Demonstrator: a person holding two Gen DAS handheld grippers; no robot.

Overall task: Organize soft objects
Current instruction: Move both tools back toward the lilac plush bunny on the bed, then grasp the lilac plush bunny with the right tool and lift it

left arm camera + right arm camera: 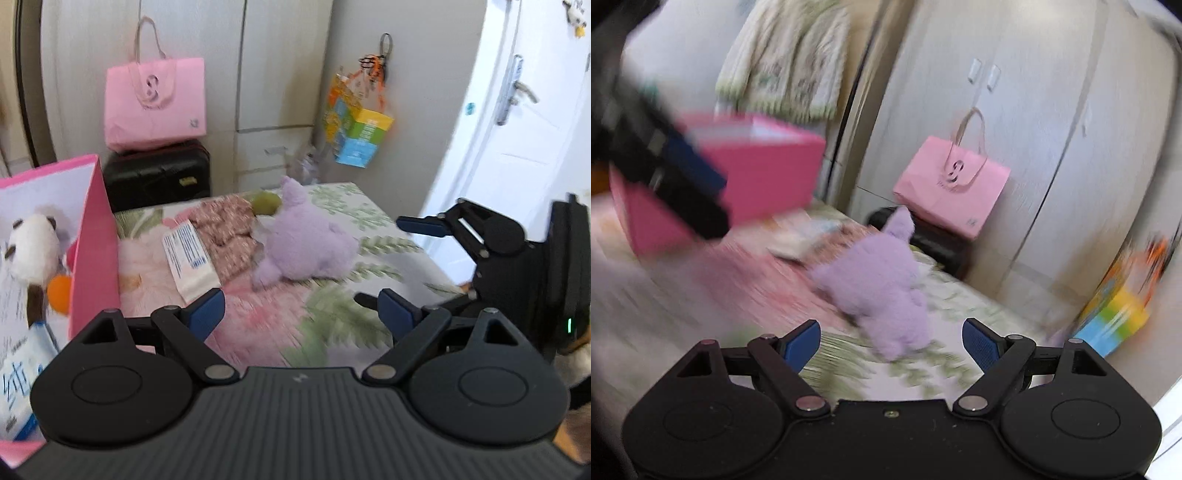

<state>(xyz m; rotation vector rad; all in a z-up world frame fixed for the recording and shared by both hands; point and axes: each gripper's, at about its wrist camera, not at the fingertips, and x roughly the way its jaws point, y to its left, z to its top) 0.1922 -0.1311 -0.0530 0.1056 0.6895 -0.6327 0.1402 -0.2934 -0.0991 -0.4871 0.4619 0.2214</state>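
Left wrist view: the left gripper fills the lower frame, its blue-padded fingers spread wide apart with nothing between them, above a floral bedspread. At frame centre lies the purple plush toy on the bedspread, touching a patterned cloth bundle on its left; a white packet rests against that bundle, and a green ball sits just behind the plush. At the left edge stands a pink box holding a brown-and-white plush. The right gripper enters from the right edge, fingers parted and empty. In the upper left, a pink tote bag sits on a black suitcase.

Right wrist view (motion-blurred): the right gripper's fingers stand wide apart, with the purple plush toy just beyond them at centre. The pink box appears at the upper left, partly behind the left gripper.
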